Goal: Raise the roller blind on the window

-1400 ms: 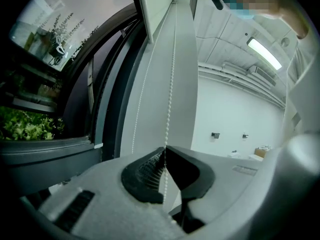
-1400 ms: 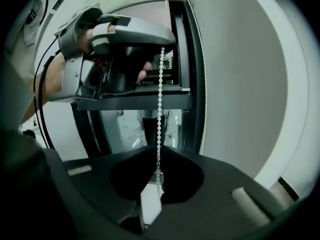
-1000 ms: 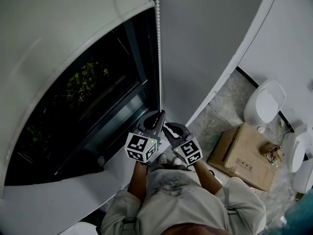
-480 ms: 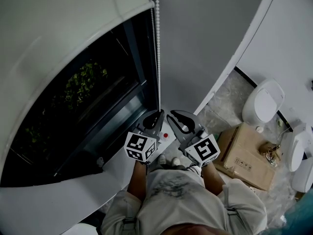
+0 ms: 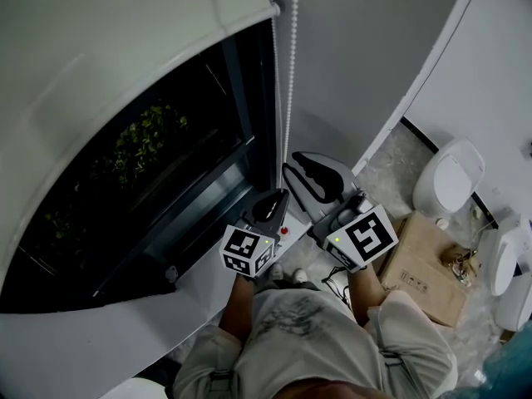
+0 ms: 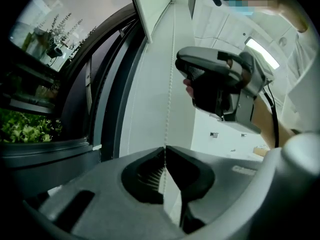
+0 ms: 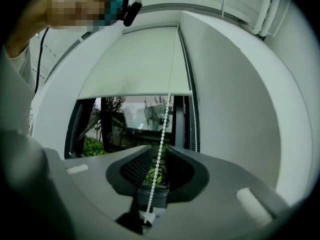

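Note:
The pale roller blind [image 7: 135,64] covers the upper part of the window; its bottom edge hangs above the dark glass. A white bead chain [image 5: 290,73] runs down the right side of the frame. My left gripper [image 5: 278,198] is low by the sill, and in the left gripper view it [image 6: 164,149] is shut on the chain [image 6: 170,84]. My right gripper [image 5: 291,171] is higher on the chain's other strand. In the right gripper view it [image 7: 158,149] stands open by a narrow gap, with the chain [image 7: 161,139] running loose between the jaws.
Green plants [image 5: 150,140] show outside the glass. The white sill [image 5: 125,322] curves below the window. A cardboard box [image 5: 420,268] and white toilet bowls [image 5: 453,177] sit on the floor to the right. A grey wall [image 5: 357,48] stands right of the chain.
My right gripper has let go low down and risen along the chain, above the left one. The left gripper has stayed low, shut on the chain.

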`<state>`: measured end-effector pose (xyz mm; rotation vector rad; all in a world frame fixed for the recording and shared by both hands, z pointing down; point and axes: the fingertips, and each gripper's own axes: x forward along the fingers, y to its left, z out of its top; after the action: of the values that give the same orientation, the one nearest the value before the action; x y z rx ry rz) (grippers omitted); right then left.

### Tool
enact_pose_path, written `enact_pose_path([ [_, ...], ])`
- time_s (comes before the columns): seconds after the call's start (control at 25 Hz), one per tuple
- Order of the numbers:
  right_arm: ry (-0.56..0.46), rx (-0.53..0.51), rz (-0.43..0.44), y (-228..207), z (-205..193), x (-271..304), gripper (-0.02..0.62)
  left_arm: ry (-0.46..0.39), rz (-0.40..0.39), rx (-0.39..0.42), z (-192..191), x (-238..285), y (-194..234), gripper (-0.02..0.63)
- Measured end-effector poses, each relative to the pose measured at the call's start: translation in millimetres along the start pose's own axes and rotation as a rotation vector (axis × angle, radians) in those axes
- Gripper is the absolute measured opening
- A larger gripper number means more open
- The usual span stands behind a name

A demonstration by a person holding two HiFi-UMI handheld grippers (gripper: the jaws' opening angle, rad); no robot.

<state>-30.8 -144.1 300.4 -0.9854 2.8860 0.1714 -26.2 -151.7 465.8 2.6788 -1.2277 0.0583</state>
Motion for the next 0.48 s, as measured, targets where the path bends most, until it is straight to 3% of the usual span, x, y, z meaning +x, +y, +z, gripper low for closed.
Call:
enact_pose_path([
  [0.32, -0.015, -0.039, -0.004, -6.8, 24.0, 21.2, 0.095, -0.003, -0.014, -0.001, 1.0, 1.0, -3.6, 0.02],
  [0.36, -0.018, -0.041, -0.011, -7.8, 25.7, 23.6, 0.084, -0.005, -0.016, -0.001, 2.1, 1.1, -4.0, 0.02],
  [0.4, -0.021, -0.042, -0.018, -8.5, 27.0, 25.2, 0.032, -0.009, -0.017, -0.002, 3.5, 1.2, -4.6, 0.02],
  [0.48, -0.021, -0.039, -0.03, -8.8, 27.1, 25.4, 0.02, -0.013, -0.019, -0.003, 4.4, 1.7, -5.8, 0.02],
])
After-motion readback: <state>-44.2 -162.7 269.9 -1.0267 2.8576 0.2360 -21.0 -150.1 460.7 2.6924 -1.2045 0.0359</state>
